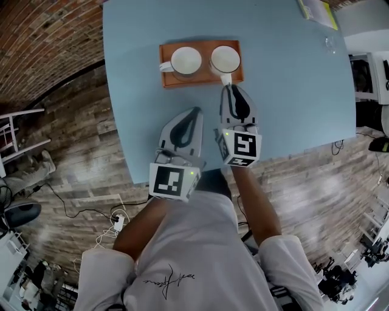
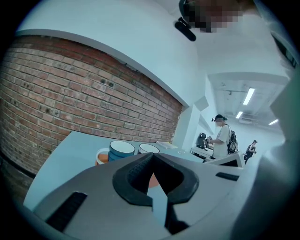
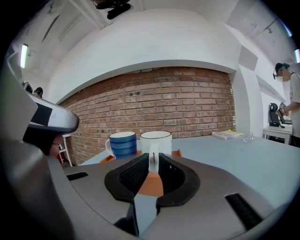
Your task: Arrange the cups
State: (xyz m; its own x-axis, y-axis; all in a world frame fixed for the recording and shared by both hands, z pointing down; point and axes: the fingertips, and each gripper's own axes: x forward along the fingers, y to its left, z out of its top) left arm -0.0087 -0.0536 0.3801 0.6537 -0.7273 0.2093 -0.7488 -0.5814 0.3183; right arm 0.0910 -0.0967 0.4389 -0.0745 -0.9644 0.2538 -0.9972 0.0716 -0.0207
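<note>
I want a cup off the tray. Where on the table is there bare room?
Bare table left of the tray, and a wide stretch right of it, short of the booklet and glass in the far right corner. Crowded: the tray, full with the blue cup and white cup, and the near side, where the left tool and right tool sit.

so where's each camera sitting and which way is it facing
head view: on the person's head, looking steeply down at table and tray; shows arms, left hand-held gripper, right hand-held gripper.
left gripper view: rides that gripper, faces over its shut jaws toward blue cup, brick wall.
right gripper view: likewise, facing its jaws closed on the handle of the white cup.
shared: both cups.
</note>
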